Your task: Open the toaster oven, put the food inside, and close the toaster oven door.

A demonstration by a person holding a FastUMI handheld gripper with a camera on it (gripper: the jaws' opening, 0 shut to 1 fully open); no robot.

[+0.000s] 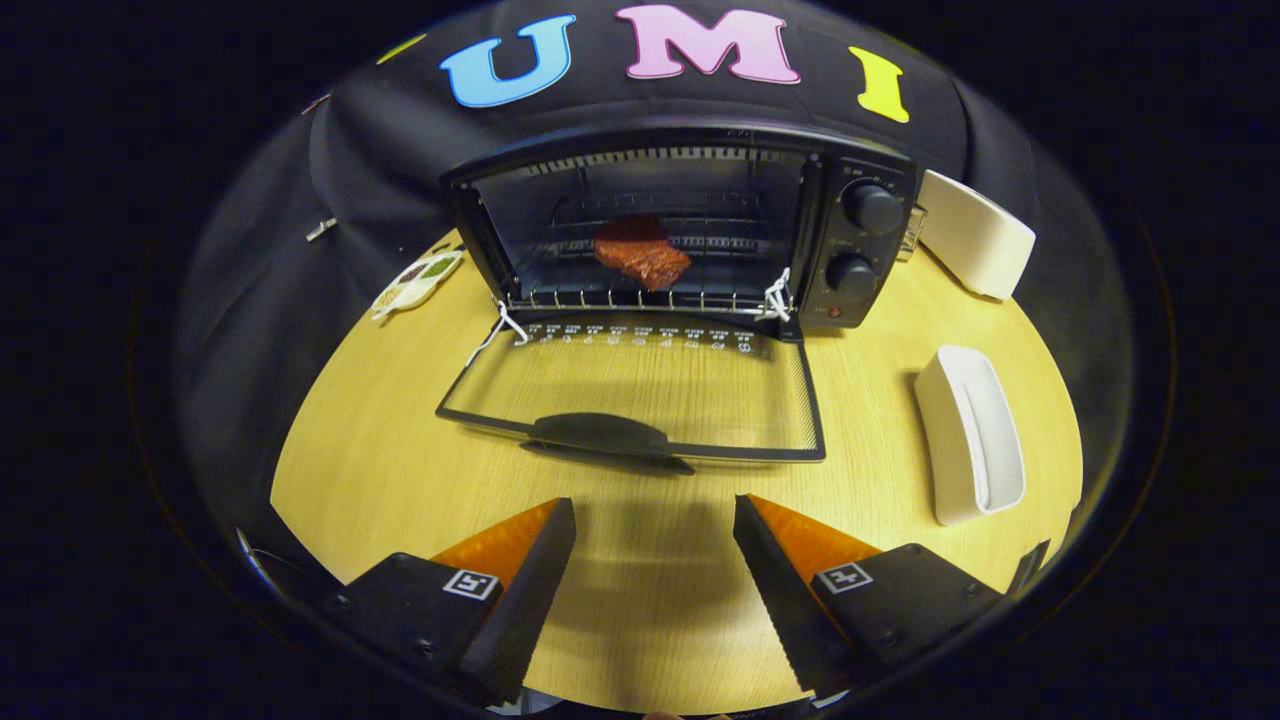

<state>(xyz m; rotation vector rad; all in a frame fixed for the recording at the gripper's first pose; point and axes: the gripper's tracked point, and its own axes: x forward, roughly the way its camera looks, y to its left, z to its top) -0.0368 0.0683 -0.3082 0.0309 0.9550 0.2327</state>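
Observation:
A black toaster oven (860, 240) stands at the back of the wooden table (380, 450) with its glass door (650, 390) folded down flat towards me. A reddish-brown piece of food (642, 256) lies on the wire rack (640, 297) inside the oven. The door's dark handle (600, 436) sits just ahead of my fingers. My gripper (655, 515) is open over the table in front of the door, with nothing between its fingers.
A white oblong dish (970, 435) lies to the right of the door. Another white container (975, 235) stands by the oven's right side. A small white plate with seeds or spices (418, 280) sits to the oven's left. Two knobs (872, 208) are on the oven's right panel.

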